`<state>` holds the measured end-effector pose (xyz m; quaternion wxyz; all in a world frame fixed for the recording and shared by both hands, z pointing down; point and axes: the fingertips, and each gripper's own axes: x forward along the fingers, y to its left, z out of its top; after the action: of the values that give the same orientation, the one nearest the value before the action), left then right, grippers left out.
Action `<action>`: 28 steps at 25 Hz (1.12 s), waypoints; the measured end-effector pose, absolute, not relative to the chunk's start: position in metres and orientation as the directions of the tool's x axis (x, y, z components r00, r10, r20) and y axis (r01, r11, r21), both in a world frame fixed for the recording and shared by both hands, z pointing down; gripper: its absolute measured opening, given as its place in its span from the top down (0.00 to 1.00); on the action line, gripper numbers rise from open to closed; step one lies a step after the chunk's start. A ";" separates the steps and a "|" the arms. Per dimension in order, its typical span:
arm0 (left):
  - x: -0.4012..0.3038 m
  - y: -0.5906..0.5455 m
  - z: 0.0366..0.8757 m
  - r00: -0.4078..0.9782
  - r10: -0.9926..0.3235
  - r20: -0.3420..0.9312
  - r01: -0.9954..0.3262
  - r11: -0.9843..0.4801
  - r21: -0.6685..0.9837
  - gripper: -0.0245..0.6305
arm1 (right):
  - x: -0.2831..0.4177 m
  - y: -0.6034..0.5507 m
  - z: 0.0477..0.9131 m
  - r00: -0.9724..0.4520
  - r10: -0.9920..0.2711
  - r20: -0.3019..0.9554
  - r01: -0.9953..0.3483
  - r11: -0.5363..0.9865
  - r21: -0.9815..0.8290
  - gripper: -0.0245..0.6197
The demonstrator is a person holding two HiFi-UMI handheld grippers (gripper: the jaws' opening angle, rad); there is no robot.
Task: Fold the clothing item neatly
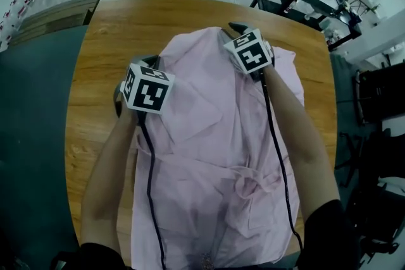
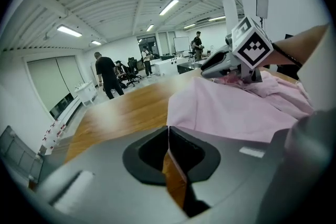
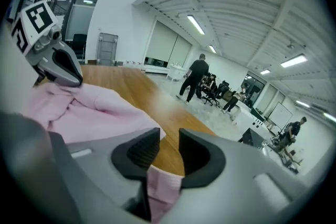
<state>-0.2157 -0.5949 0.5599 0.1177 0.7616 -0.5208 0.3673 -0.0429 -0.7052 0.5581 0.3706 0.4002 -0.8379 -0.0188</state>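
Head view: a pale pink shirt (image 1: pixel 215 155) lies spread along the middle of a round-cornered wooden desk (image 1: pixel 114 28), its upper end toward the far edge and its lower end reaching the near edge. The cloth is creased, with a bunched twist of fabric (image 1: pixel 248 184) below its middle. The only printed patterns are the black-and-white square markers on the left cube (image 1: pixel 147 88) and the right cube (image 1: pixel 251 52); no words can be read. Left gripper view: the left tongs (image 2: pixel 168 134) are closed, jaw against jaw, above the desk just beside the shirt's edge. A thin pale strip shows along the seam, and whether cloth is pinched there cannot be told. Right gripper view: the right tongs (image 3: pixel 169 139) stand narrowly apart, with a fold of pink cloth lying low between the jaws and the pads not pressing on it. In the head view the right tongs sit at the shirt's far end and the left tongs at its left upper edge. A black cable (image 1: pixel 150 186) trails from each across the cloth. A dark-clad person (image 3: pixel 195 77) stands in the room beyond.
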 end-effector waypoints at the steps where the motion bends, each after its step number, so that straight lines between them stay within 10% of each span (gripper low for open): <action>1: -0.216 -0.593 0.555 0.191 -0.711 0.677 -0.878 -0.432 -0.206 0.94 | -0.039 -0.703 0.548 -0.419 -0.695 0.585 -0.669 0.672 0.319 0.80; 28: -0.050 -0.586 0.518 0.362 -0.674 0.644 -0.782 -0.595 -0.184 0.94 | 0.084 -0.638 0.520 -0.436 -0.652 0.620 -0.711 0.672 0.206 0.80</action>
<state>-0.0502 -0.5864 0.5183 0.0768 0.8216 -0.4432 0.3503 0.0844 -0.6379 0.5196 0.3458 0.4027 -0.8464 0.0430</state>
